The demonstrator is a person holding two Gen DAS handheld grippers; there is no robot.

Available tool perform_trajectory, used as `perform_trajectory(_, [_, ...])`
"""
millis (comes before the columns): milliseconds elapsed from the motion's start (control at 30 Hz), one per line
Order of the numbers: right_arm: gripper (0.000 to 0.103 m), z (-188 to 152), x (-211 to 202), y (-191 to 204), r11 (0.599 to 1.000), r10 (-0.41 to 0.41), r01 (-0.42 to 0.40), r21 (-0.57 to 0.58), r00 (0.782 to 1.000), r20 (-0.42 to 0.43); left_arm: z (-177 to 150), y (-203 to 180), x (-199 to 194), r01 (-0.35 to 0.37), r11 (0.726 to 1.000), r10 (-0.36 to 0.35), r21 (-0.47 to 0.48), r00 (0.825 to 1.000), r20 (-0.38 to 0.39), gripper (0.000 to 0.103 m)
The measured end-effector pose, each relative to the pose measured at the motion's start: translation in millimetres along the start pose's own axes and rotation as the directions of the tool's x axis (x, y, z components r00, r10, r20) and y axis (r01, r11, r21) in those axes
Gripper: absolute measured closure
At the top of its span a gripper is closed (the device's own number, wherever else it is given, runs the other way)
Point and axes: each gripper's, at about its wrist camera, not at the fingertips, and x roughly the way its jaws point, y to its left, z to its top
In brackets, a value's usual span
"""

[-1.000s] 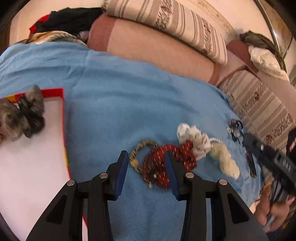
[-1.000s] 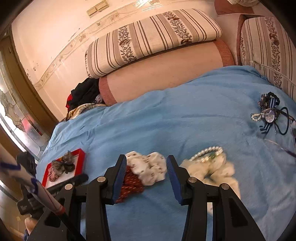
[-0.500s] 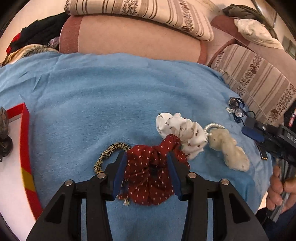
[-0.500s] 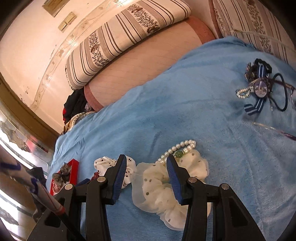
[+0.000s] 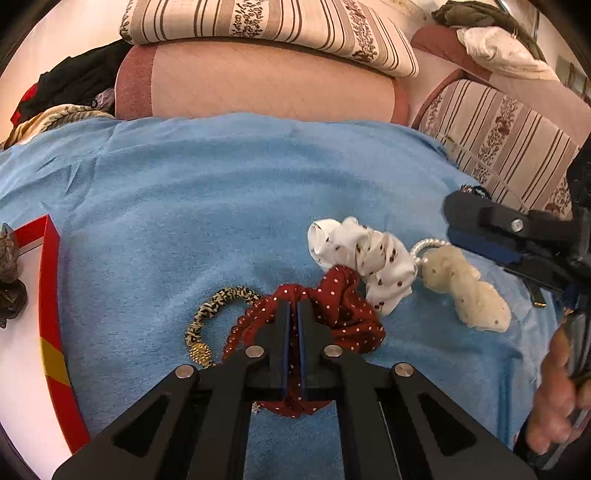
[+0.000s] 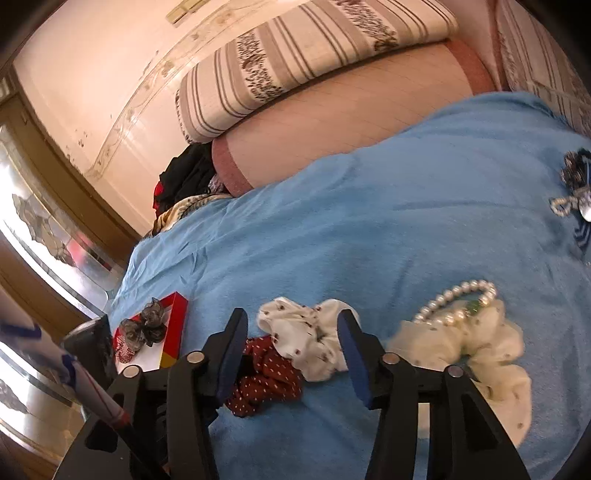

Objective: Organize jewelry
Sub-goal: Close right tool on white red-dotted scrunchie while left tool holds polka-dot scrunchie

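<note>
My left gripper is shut on the red dotted scrunchie, which lies on the blue blanket. A leopard-print bracelet lies just left of it. A white dotted scrunchie touches its right side, then a cream scrunchie with a pearl bracelet. My right gripper is open, its fingers either side of the white scrunchie; it also shows at the right in the left wrist view. The red scrunchie also shows in the right wrist view.
A red-rimmed white tray at the left holds dark grey scrunchies; it also shows in the right wrist view. More jewelry and a blue ribbon lie far right. Striped cushions and a pink bolster line the back.
My left gripper has closed on the red scrunchie. My right gripper has swung left from the cream scrunchie to the white one.
</note>
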Motion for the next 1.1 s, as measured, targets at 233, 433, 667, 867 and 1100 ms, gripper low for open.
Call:
perform_trajectory(233, [0.045, -8, 22, 2, 0.999, -0.032, 0.031, -0.024, 0.998, -0.047, 2, 6, -8, -0.001, 1.0, 0.0, -0.014, 1.0, -0.015, 0.068])
perform_trajectory(433, [0.045, -11, 26, 0, 0.999, -0.031, 0.028, -0.032, 0.997, -0.074, 4, 14, -16, 0.01, 0.999, -0.009, -0.039, 1.0, 0.006, 0.051])
perform_trajectory(667, [0.045, -10, 25, 3, 0.998, -0.037, 0.034, -0.045, 0.997, -0.063, -2, 3, 5, 0.002, 1.0, -0.001, 0.003, 0.999, -0.055, 0.057])
perform_trajectory(867, [0.044, -8, 24, 0, 0.998, -0.043, 0.041, -0.037, 0.998, -0.054, -5, 0, 9, -0.041, 0.999, 0.042, 0.02, 0.998, -0.047, 0.095])
perform_trajectory(1100, [0.044, -9, 25, 1, 0.998, -0.046, 0.043, -0.05, 0.997, -0.059, 3, 15, -16, -0.045, 0.999, 0.045, -0.028, 0.999, 0.014, 0.095])
